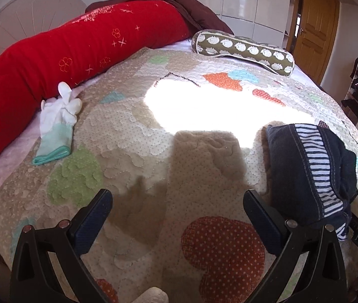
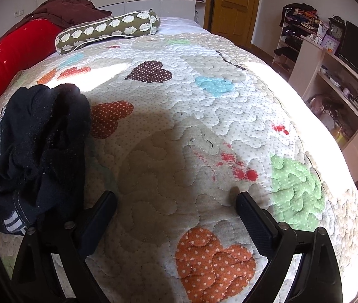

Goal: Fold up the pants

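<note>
Dark navy pants [image 1: 310,174] with a blue-and-white striped waistband lie in a crumpled heap on the quilted bedspread [image 1: 133,151]. In the left wrist view they sit at the right, just beyond my right-hand finger. In the right wrist view the pants [image 2: 35,146] sit at the left, beside my left-hand finger. My left gripper [image 1: 177,202] is open and empty above the quilt. My right gripper [image 2: 176,202] is open and empty above the quilt, to the right of the pants.
A white and mint glove [image 1: 57,123] lies at the left by a long red bolster [image 1: 65,58]. A green patterned bolster [image 1: 242,48] lies at the far side. A shelf unit [image 2: 330,75] and a wooden door [image 2: 232,2] stand beyond the bed's right edge.
</note>
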Demonstrator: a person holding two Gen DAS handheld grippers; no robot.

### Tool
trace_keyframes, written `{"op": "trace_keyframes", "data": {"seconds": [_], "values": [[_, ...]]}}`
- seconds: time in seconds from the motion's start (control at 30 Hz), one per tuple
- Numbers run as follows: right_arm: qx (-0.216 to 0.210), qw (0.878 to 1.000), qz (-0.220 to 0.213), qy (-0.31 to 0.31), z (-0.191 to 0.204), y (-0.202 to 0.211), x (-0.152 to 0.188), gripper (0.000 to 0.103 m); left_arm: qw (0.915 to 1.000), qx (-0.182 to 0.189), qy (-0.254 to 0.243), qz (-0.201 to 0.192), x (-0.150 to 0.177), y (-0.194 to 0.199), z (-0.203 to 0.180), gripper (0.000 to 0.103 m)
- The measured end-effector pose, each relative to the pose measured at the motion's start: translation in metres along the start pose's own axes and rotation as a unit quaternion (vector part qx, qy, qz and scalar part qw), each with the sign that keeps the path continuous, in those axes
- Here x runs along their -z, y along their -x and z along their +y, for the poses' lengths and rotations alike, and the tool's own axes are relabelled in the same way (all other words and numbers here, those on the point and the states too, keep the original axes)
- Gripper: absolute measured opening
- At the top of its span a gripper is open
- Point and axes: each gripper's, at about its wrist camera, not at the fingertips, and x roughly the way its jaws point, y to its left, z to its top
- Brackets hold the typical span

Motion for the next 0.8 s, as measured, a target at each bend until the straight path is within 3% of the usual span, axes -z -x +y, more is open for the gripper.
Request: {"op": "trace_keyframes", "data": {"seconds": [0.13,0.23,0.5,0.8], "values": [[-0.026,0.999,-0.013,-0.027,-0.003,0.025,0.01,0.095,0.9982,-0.015,-0.026,-0.051,0.005,0.054,-0.01,0.103],[-0.03,0.998,-0.037,-0.04,-0.002,0.047,0.018,0.095,0.9953,-0.007,-0.053,-0.08,0.014,0.087,-0.024,0.103],[-0.008,0.993,-0.118,-0.002,0.008,0.104,0.021,0.095,0.9944,0.022,-0.09,-0.05,0.031,0.101,-0.053,0.103],[-0.003,0.991,-0.133,0.026,0.019,0.115,0.026,0.095,0.995,0.018,-0.093,-0.033,0.04,0.105,-0.054,0.103]]}}
